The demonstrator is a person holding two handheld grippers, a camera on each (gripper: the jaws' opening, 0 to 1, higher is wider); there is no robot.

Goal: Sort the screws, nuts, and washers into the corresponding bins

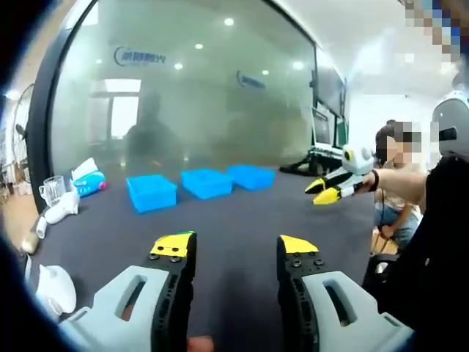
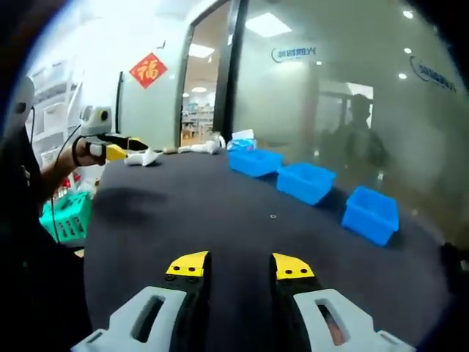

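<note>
Left gripper view, going from left to right: at the far left edge of the dark table (image 1: 242, 213) I see some white objects (image 1: 57, 209), a clear cup (image 1: 53, 189) and a pack with blue on it (image 1: 89, 180). Further right, three blue bins (image 1: 152, 192) stand in a row near the frosted glass wall (image 1: 190, 88). My left gripper (image 1: 236, 248) is at the bottom, above the table; its jaws stand apart and nothing is between them. At the right, my right gripper (image 1: 327, 191) comes into the picture over the table edge, with its yellow tips toward the bins. From this view I cannot tell how its jaws stand.

Right gripper view: at the left I see the left gripper (image 2: 121, 149) held by a hand, close to a white object (image 2: 144, 158) on the table (image 2: 220, 220). A green basket (image 2: 66, 213) is below the table edge. On the wall behind hangs a red sign (image 2: 149, 70). At the bottom centre, the right gripper (image 2: 239, 265) is released, jaws apart and empty. One small dark piece (image 2: 272, 216) lies alone on the table, well apart from the bins; it is too small to say what it is. To the right, the three blue bins (image 2: 308, 181) stand in a line along the glass wall. I cannot see inside them.
</note>
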